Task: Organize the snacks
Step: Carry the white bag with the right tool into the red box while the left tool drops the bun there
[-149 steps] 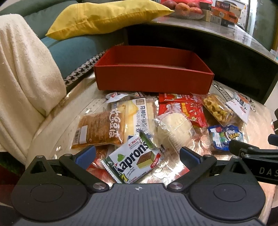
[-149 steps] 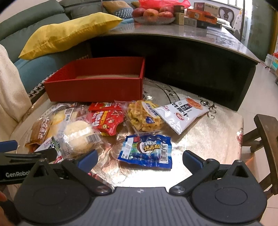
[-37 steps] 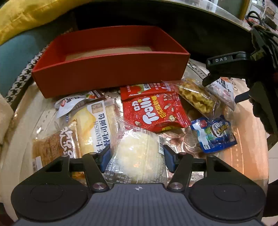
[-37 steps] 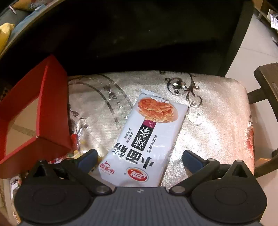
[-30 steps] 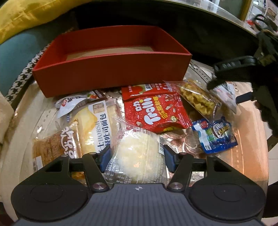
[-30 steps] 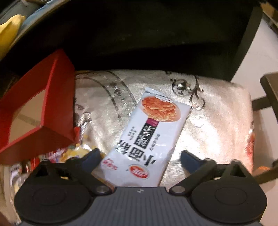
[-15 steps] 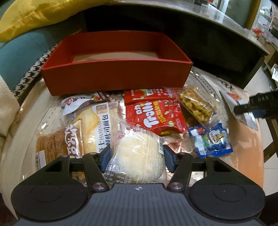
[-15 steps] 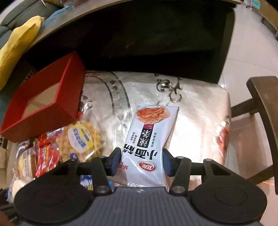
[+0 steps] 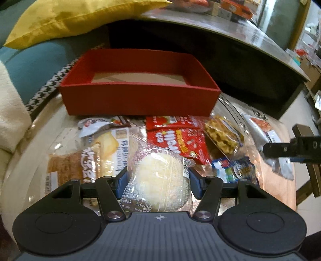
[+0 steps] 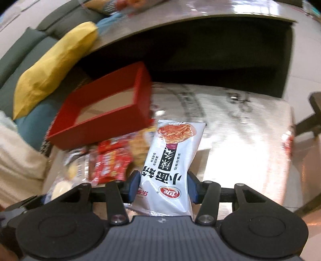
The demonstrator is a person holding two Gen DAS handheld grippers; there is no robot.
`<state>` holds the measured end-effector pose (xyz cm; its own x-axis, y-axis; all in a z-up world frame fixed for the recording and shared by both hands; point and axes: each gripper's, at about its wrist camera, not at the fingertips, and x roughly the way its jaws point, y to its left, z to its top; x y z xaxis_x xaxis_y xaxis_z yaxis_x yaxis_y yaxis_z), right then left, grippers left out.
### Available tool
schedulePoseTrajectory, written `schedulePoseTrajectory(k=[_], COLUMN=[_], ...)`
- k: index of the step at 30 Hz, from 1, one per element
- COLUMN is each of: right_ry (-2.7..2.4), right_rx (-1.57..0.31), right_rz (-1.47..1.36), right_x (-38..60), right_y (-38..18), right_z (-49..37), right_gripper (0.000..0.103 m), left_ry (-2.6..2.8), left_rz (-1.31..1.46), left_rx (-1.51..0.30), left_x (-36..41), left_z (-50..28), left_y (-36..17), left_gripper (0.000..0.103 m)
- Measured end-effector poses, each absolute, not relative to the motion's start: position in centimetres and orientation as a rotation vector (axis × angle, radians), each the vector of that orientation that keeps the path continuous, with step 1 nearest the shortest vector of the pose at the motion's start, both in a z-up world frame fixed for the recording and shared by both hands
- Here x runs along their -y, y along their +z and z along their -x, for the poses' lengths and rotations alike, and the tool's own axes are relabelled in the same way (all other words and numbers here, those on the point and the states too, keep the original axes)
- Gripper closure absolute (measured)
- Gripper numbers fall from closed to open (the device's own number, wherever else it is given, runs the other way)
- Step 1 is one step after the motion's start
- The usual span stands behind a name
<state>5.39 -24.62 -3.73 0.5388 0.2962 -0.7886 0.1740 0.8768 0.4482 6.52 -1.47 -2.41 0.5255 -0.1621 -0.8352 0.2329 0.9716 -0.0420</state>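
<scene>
My left gripper point(image 9: 157, 181) is shut on a round pale bun in a clear wrapper point(image 9: 158, 178), held just above the pile of snacks. My right gripper point(image 10: 162, 186) is shut on a white snack pouch point(image 10: 172, 158) with black lettering and a red noodle picture, lifted off the silver table point(image 10: 240, 140). In the left wrist view that pouch point(image 9: 260, 128) hangs at the right edge from the other gripper's black finger point(image 9: 280, 149). The red box point(image 9: 138, 94) stands open-topped and empty behind the snacks; the right wrist view shows the red box point(image 10: 100, 122) to its left.
Loose packets lie on the table: a red Trolli bag point(image 9: 176, 140), a waffle pack point(image 9: 222, 134), a blue packet point(image 9: 234, 170), toast bread point(image 9: 108, 150) and a brown pastry point(image 9: 68, 166). A yellow cushion point(image 9: 76, 16) and a cream blanket point(image 9: 10, 112) lie left. A wooden chair point(image 10: 313, 112) stands right.
My right gripper closed on the white pouch and lifted it, drawing back and up from the table. My left gripper kept its hold on the bun and rose slightly.
</scene>
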Motion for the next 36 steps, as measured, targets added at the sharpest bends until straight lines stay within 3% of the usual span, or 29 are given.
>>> schedulePoseTrajectory(k=[22,36], right_ry=[0.206,0.211], right_rx=[-0.881,-0.845], right_rz=[-0.471,-0.425], right_x=[19.5,18.5], right_y=[0.3,0.6], right_z=[-11.8,-18.3], right_gripper=[0.058,0.058], left_ry=[-0.151,-0.094], left_rz=[0.024,-0.003], left_rx=[-0.86,-0.83], left_x=[0.1,0.2], left_z=[-13.0,-19.3], left_y=[1.6,1.5], left_gripper=[0.036,0.036])
